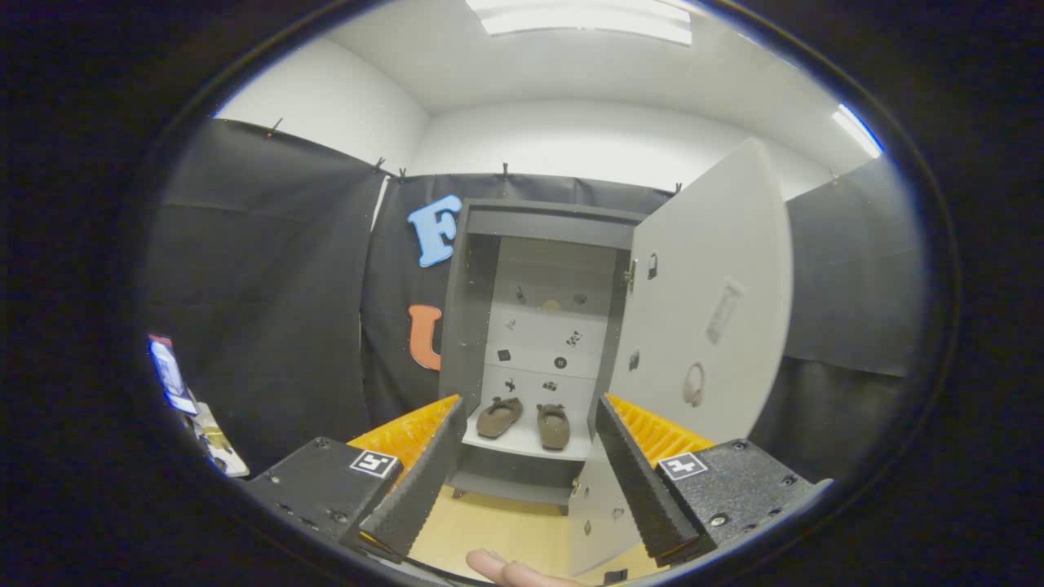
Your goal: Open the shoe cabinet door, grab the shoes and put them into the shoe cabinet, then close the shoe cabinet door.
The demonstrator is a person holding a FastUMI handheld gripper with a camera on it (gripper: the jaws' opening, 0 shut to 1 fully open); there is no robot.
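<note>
A grey shoe cabinet (481,310) stands ahead of me against the black cloth wall. Its white door (710,310) is swung wide open to the right. Two brown shoes (526,420) sit side by side on the cabinet's lower white shelf (522,444), toes pointing inward to the back. My gripper (526,473) is open and holds nothing; its two black fingers with orange backing frame the shelf and the shoes, which lie well beyond the fingertips. The right finger (644,481) is close to the door's lower edge.
A light wooden floor (497,530) lies under the cabinet. A fingertip of a person's hand (497,567) shows below, between the fingers. A small stand with cards or tools (183,399) is off to the left by the cloth wall.
</note>
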